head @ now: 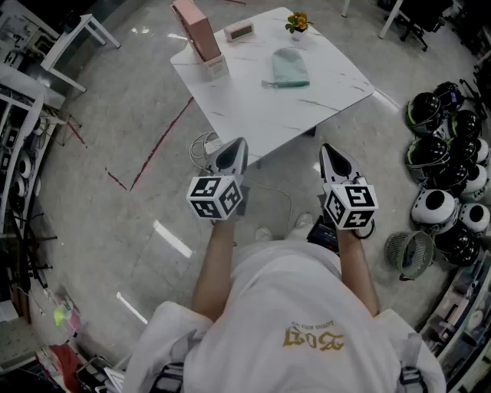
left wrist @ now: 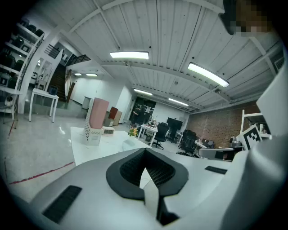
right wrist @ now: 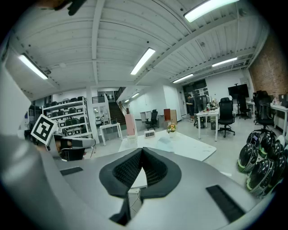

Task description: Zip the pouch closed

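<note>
A mint-green pouch [head: 288, 67] lies flat on the white table [head: 238, 100], toward its far right side. In the left gripper view the pouch [left wrist: 129, 143] is a pale shape far ahead, and in the right gripper view the pouch [right wrist: 165, 140] also lies far ahead on the tabletop. My left gripper [head: 233, 147] and my right gripper [head: 329, 150] hover side by side over the floor, short of the table's near edge. Both point toward the table and slightly down. The left gripper [left wrist: 145, 155] is shut with nothing in it, and the right gripper [right wrist: 142, 150] is shut and empty too.
On the table's far side stand a pink upright box [head: 196, 31], a small clock [head: 240, 31] and a little flower pot [head: 298, 23]. Several helmets [head: 445, 176] and a fan [head: 409, 253] crowd the floor at right. Shelving [head: 15, 153] lines the left; a cable [head: 203, 147] lies under the table's near corner.
</note>
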`<state>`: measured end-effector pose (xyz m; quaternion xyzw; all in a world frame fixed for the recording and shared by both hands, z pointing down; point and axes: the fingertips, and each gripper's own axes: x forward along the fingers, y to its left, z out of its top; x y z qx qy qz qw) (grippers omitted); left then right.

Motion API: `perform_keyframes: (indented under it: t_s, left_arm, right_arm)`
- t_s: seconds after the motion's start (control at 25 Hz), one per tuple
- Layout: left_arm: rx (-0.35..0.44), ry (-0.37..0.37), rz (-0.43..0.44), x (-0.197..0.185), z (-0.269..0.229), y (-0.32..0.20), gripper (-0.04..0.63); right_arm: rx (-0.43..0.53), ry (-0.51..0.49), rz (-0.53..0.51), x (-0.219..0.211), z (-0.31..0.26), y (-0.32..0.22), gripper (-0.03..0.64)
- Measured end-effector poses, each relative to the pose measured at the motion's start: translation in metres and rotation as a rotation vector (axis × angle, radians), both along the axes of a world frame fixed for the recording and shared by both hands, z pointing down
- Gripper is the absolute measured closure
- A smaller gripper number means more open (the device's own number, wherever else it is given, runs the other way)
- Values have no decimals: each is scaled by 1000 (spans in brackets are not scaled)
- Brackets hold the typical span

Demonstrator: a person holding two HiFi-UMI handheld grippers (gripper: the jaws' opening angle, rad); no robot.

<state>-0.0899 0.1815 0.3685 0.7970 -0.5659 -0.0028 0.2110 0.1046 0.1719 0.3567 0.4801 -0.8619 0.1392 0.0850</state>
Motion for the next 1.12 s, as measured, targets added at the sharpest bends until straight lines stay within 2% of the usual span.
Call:
perform_keyframes:
  t_s: [0.36, 0.44, 0.56, 0.6, 0.68, 0.72, 0.84, 0.92, 1.04, 1.12]
  left_arm:
    - [-40, -17, -71, 41, 5, -31, 577]
    - [-34, -15, -90, 50, 5, -36, 577]
    - [-16, -22, -123, 58, 2, -38, 577]
    - [-17, -20, -122, 60, 2, -38, 553]
    - [-25, 16, -118, 64, 2, -39, 440]
    - [-29, 34, -121, 63, 2, -41, 405]
    - [-47, 27, -122, 61, 6, -50, 379]
    - [-59, 5, -102, 61, 10, -56, 370]
    - [-88, -59, -52, 61, 19, -70, 383]
    - [-106, -74, -24, 61, 27, -85, 408]
  right_arm:
    - [-2, -4, -65, 40, 1, -33, 606]
    - [17, -17, -60, 51, -1, -42, 607]
    - [12, 20, -90, 62, 4, -51, 598]
    - [3, 18, -111, 63, 6, -52, 582]
    - [-15, -10, -156, 64, 8, -52, 527]
    - [-25, -22, -180, 62, 9, -53, 509]
    - [-66, -27, -230, 54, 19, -55, 484]
    - [-96, -43, -226, 52, 26, -60, 469]
    - [-141, -71, -186, 50, 39, -74, 466]
    - [-177, -88, -169, 47, 48, -89, 457]
